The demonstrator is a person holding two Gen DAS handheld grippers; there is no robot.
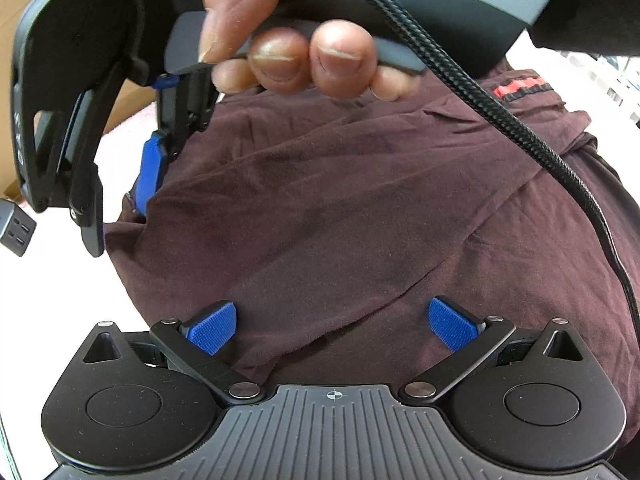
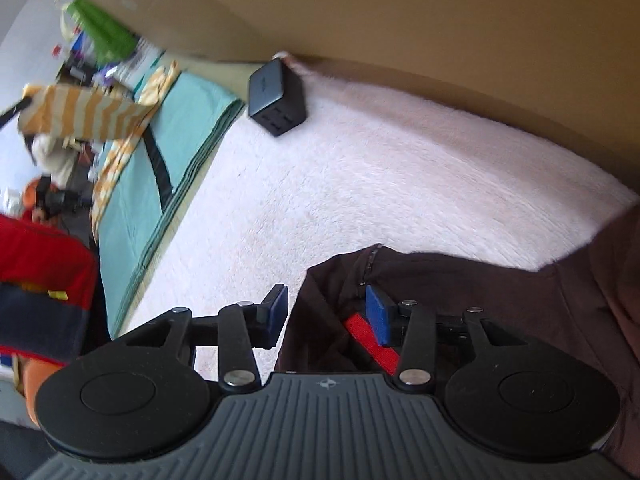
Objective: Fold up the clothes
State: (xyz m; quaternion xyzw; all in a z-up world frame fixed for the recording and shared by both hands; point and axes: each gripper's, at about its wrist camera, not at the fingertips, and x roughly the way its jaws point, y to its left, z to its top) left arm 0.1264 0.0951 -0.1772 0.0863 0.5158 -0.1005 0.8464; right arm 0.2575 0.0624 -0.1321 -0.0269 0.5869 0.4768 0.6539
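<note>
One maroon garment, long axis crosswise.

A dark maroon garment lies crumpled and partly folded on a white fleecy surface, filling the left wrist view from centre to 3 o'clock. A red band shows at 1 o'clock; overlapping folds run diagonally across it.

Left tool and right tool both gape, tilted downward.
</note>
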